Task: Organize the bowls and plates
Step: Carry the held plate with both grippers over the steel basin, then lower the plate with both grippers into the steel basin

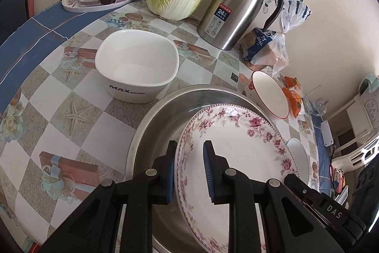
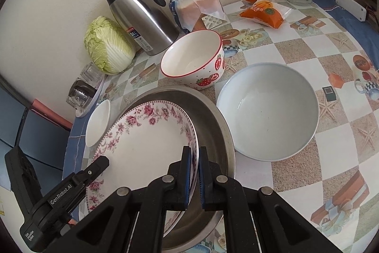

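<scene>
Left wrist view: left gripper [image 1: 189,155] fingers straddle the floral plate [image 1: 236,158] rim, clamping it over the steel basin [image 1: 161,120]; white square bowl [image 1: 137,65] sits beyond on the tabletop [image 1: 59,110].
Right wrist view: right gripper [image 2: 194,165] fingers pinch the plate's opposite rim; strawberry bowl [image 2: 193,58] and pale bowl [image 2: 267,110] stand beside the basin.

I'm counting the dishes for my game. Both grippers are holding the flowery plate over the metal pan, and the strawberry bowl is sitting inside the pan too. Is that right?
Not quite. The strawberry bowl stands on the table beside the metal pan, not inside it; the right wrist view shows this. The rest holds: the left gripper and right gripper both grip the flowery plate over the pan.
</scene>
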